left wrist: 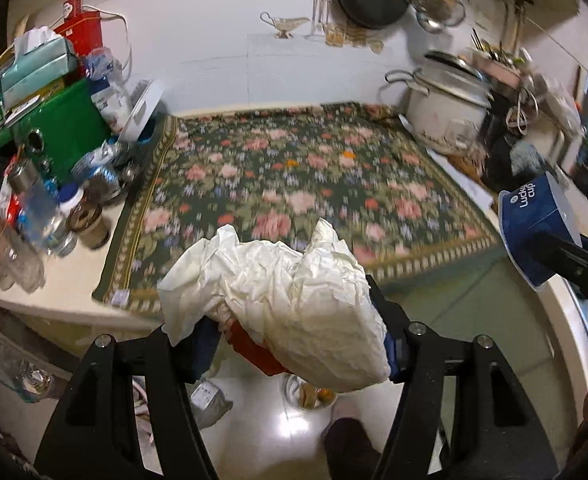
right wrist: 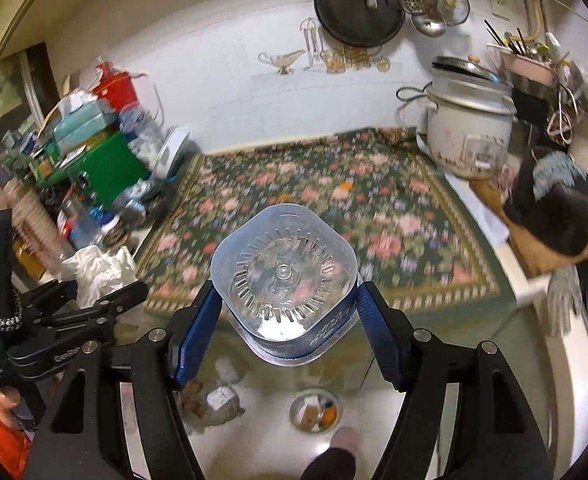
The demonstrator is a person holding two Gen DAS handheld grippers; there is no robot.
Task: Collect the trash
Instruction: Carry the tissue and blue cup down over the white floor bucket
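The floral cloth [left wrist: 294,176] is smeared by motion in both views, its pattern soft. The clutter [left wrist: 50,140] at far left is blurred too; most labels there cannot be read. In the left wrist view the crumpled paper [left wrist: 290,304] hides the left gripper's [left wrist: 294,332] fingertips and most of a red thing [left wrist: 254,350] beneath it. The cup [left wrist: 542,224] is partly covered by the right gripper's finger. The bowl [right wrist: 314,410] on the floor holds scraps too small to tell.
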